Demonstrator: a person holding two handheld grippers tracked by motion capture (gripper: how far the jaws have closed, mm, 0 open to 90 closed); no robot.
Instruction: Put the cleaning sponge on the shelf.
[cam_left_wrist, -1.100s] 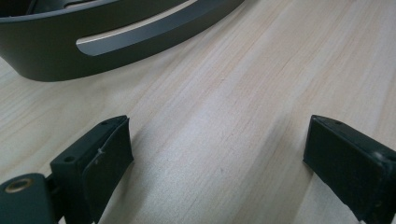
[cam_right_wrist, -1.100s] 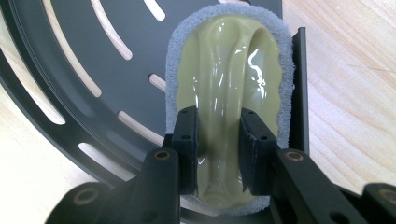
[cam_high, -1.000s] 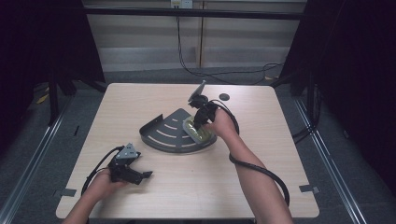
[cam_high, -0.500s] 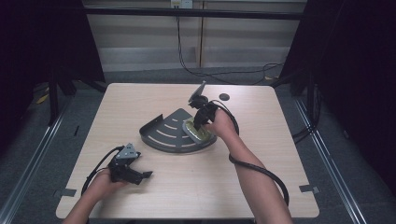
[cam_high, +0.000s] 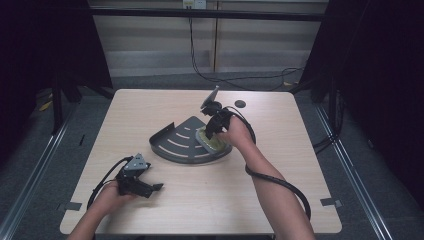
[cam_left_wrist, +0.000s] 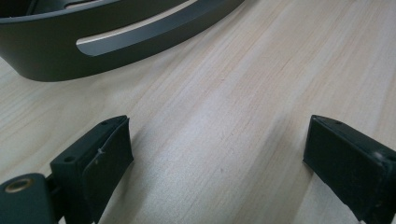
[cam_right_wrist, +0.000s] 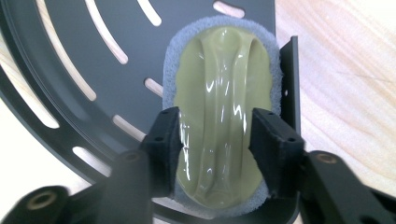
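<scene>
The right claw (cam_right_wrist: 215, 140) grips a green-topped sponge (cam_right_wrist: 223, 93) lying in the dark slotted tray (cam_high: 172, 142) at its 3 o'clock edge (mid-tabletop (cam_high: 280, 190)). The left claw (cam_left_wrist: 215, 163) rests spread wide, holding nothing, toward 7 o'clock.

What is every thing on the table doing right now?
left gripper: open, holding nothing, low over the table.
right gripper: shut on the sponge.
sponge: squeezed at its sides, lying in the shelf.
shelf: flat on the table.
small dark disc: lying flat.
</scene>
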